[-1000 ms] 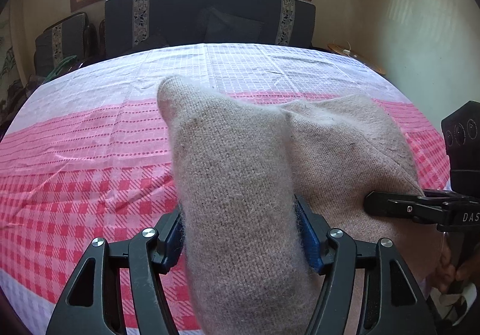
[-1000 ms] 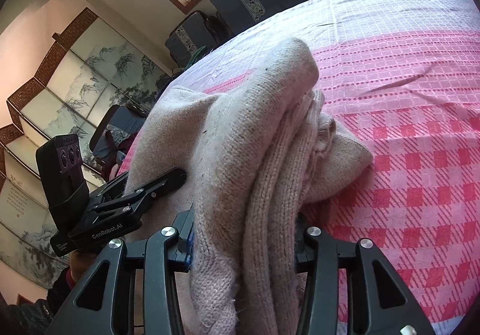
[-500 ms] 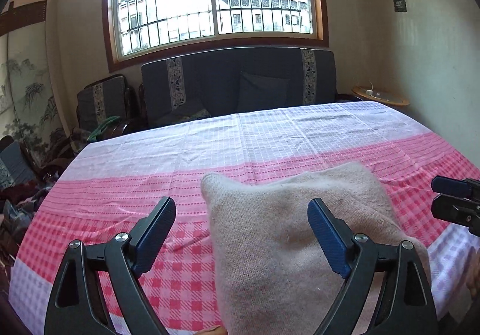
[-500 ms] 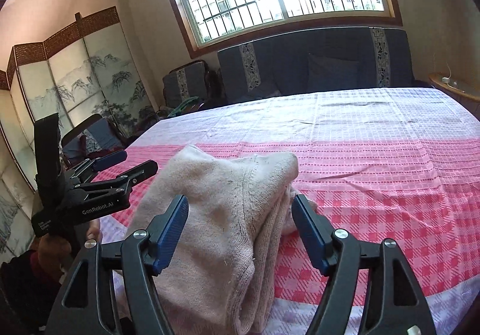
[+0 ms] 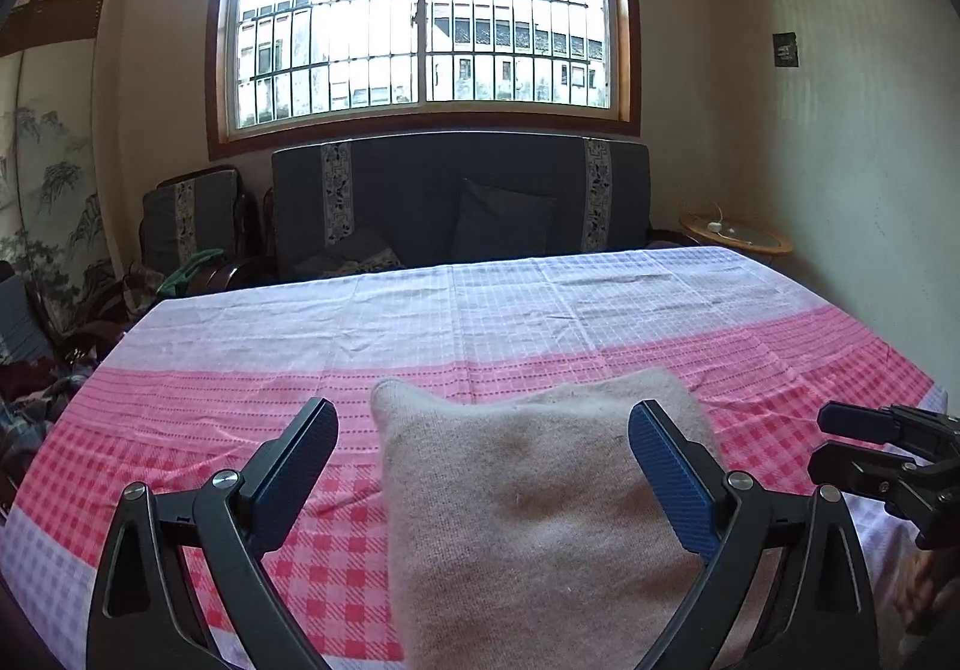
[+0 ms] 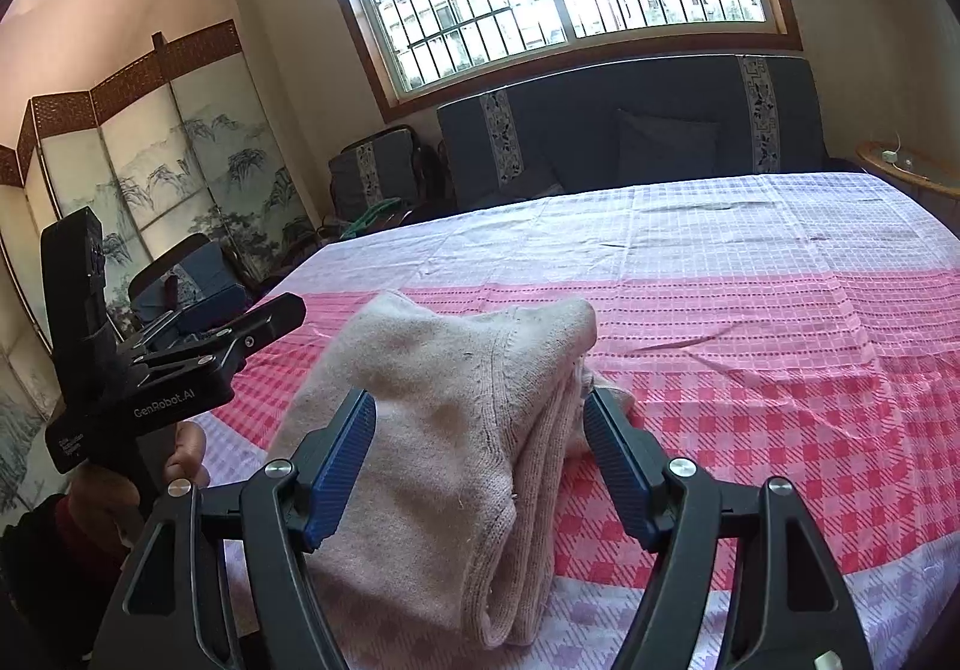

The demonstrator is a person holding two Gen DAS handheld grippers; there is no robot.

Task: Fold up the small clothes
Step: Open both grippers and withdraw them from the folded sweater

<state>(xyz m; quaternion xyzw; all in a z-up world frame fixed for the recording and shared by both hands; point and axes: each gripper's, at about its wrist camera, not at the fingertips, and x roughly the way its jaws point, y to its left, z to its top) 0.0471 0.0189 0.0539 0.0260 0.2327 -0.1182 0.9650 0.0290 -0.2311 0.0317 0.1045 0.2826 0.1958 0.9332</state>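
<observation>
A folded beige knit garment (image 5: 540, 514) lies on the pink checked tablecloth (image 5: 180, 430) near the table's front edge. It also shows in the right wrist view (image 6: 456, 430), folded in several layers. My left gripper (image 5: 480, 448) is open, its blue pads wide apart above the garment, holding nothing. My right gripper (image 6: 480, 424) is open too, its pads on either side of the garment's folded edge without gripping it. The right gripper shows at the right edge of the left wrist view (image 5: 882, 454), and the left gripper at the left of the right wrist view (image 6: 180, 370).
A dark sofa (image 5: 462, 202) stands behind the table under a barred window (image 5: 420, 15). A round side table (image 5: 732, 235) is at the back right. A painted folding screen (image 6: 150, 159) and dark chairs (image 6: 372, 178) stand at the left.
Both grippers let go of the garment, opened wide and pulled back and up. The garment now rests folded on the table.
</observation>
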